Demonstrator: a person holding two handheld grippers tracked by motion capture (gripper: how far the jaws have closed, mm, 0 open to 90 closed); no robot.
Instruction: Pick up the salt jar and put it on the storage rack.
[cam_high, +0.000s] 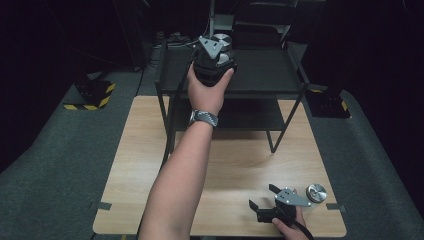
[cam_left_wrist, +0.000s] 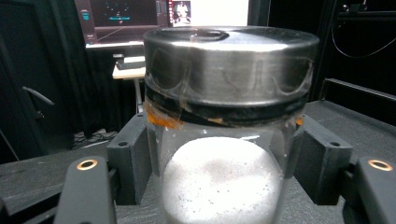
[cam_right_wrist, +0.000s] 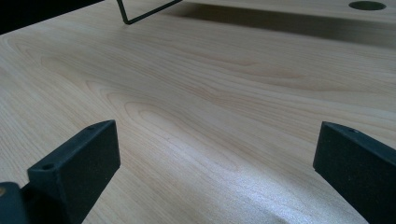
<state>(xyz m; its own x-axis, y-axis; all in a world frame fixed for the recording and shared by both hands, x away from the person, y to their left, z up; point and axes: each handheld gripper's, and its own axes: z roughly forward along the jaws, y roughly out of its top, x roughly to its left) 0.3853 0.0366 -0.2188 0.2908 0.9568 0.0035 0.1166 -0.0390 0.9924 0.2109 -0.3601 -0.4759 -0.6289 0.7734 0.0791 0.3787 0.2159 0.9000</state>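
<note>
Reaching over the top shelf of the black rack (cam_high: 270, 75), the left gripper (cam_high: 220, 50) has a glass jar (cam_left_wrist: 224, 186) between its jaws, both pads pressed against the glass below the metal lid (cam_left_wrist: 231, 65); white powder half-fills the jar. Near the front edge of the wooden table (cam_high: 150, 170), the right gripper (cam_high: 264, 197) rests low with jaws spread wide, nothing between them, just beside a second metal lid (cam_high: 316, 192).
</note>
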